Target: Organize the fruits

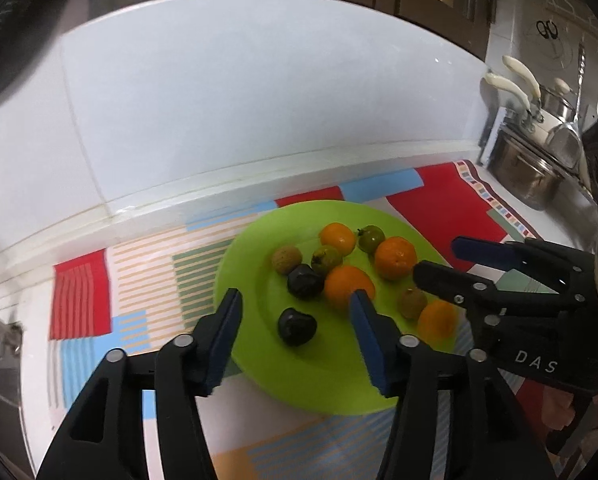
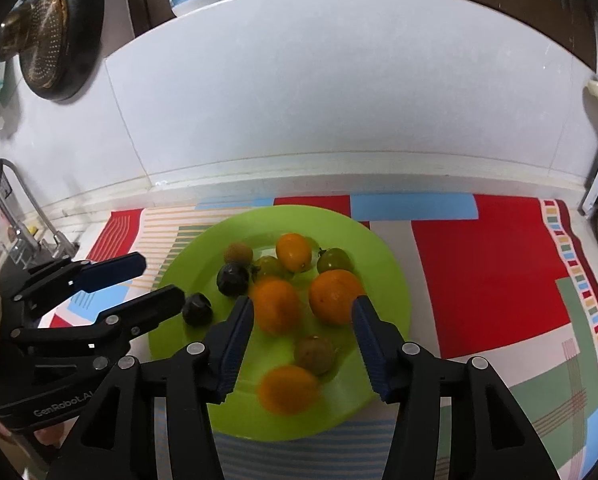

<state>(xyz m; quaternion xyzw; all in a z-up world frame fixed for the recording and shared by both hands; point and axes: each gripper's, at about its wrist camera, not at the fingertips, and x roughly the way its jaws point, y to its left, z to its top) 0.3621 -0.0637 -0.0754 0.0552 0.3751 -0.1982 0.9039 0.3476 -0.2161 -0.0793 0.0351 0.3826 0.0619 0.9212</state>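
**Two Claws Over a Plate of Fruit**

A green plate [image 1: 259,360] sits on a bright mat [image 1: 451,200] with red, blue and striped patches. The mat lies on the white counter [image 1: 31,320], by a white tiled wall.

All the fruit is on the plate. There are four oranges. One big orange [image 2: 277,304] sits in the middle, and another big orange [image 2: 333,296] is just beside it. A small orange [image 2: 293,252] is farther back, and a blurry orange [image 2: 289,388] is near the front rim. Two green fruits [image 2: 333,260] sit at the back. Two dark fruits [image 1: 297,326] lie on the left side of the plate. A brown fruit [image 1: 286,259] is at the back left, and another brown fruit [image 2: 313,354] is close to the blurry orange.

The left claw [image 1: 295,316] hangs over the left side of the plate. It is spread apart and pinches nothing. One dark fruit shows between its fingers, but they do not touch it.

The right claw [image 2: 303,320] hangs over the right side of the plate. It is spread apart too, and it holds nothing.

Steel pots [image 1: 535,176] stand at the far right of the counter.
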